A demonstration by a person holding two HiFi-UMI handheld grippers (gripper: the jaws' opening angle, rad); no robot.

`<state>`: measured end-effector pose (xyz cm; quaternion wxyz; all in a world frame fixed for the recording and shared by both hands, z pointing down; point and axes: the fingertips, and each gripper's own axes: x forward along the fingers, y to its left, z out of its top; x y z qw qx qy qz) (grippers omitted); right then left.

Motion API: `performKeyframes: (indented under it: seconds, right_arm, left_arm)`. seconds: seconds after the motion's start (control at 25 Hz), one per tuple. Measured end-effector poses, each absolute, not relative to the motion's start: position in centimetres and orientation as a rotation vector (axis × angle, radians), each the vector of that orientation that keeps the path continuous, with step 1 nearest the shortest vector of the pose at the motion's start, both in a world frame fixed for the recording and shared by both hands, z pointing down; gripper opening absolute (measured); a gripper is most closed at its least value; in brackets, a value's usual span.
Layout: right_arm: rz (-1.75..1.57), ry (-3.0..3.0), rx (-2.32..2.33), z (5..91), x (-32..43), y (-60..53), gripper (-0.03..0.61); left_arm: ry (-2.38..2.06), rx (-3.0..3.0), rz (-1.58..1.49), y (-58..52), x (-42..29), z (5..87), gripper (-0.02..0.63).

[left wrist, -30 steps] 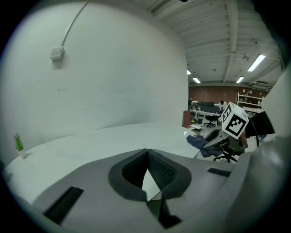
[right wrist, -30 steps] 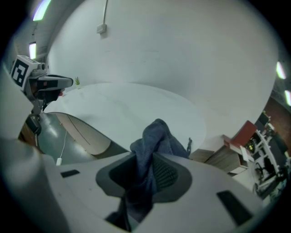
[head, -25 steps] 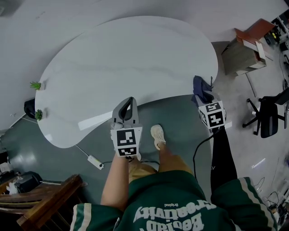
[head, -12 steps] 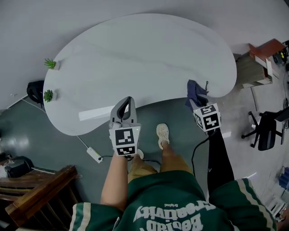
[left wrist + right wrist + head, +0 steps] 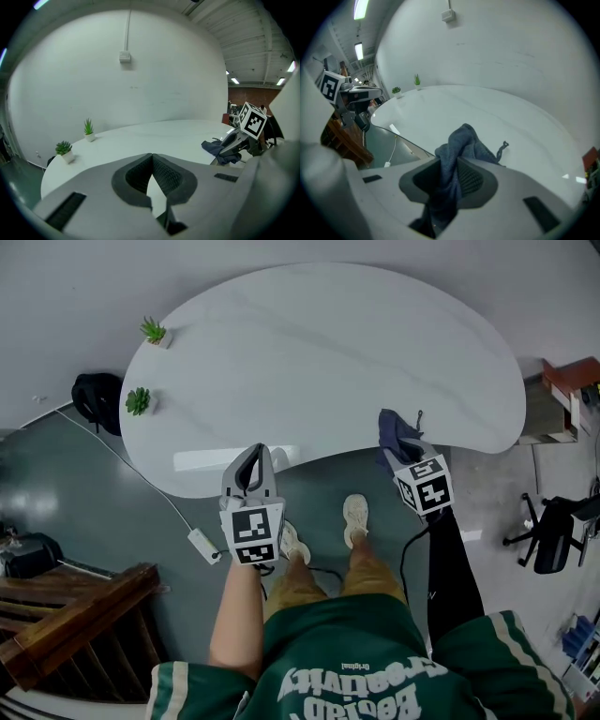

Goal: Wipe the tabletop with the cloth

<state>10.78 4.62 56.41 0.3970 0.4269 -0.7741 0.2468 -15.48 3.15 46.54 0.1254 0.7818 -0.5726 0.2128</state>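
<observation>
A large white kidney-shaped tabletop (image 5: 319,352) fills the upper head view. My right gripper (image 5: 398,442) hangs at the table's near edge, shut on a dark blue cloth (image 5: 396,435). In the right gripper view the cloth (image 5: 461,145) bunches up between the jaws and sticks out over the tabletop (image 5: 487,126). My left gripper (image 5: 252,465) hovers at the near edge further left, its jaws shut with nothing between them; in the left gripper view (image 5: 152,161) the tips meet above the tabletop (image 5: 154,138).
Two small potted plants (image 5: 154,331) (image 5: 139,401) stand at the table's far left end. A black bag (image 5: 96,396) and a power strip (image 5: 203,546) with its cable lie on the floor. Wooden furniture (image 5: 75,615) stands lower left; an office chair (image 5: 553,531) at right.
The head view has shifted so the table and plants sit further right and higher. Both grippers keep their places at the near edge; the right one still holds the cloth.
</observation>
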Motion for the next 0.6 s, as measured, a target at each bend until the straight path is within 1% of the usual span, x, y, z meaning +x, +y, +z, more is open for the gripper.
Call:
performKeyframes:
  seconds: [0.6]
  right_arm:
    - [0.569, -2.057, 0.832, 56.8, -9.4, 7.0, 0.104]
  left_arm:
    - [-1.816, 2.156, 0.583, 7.7, -30.9, 45.9, 0.000]
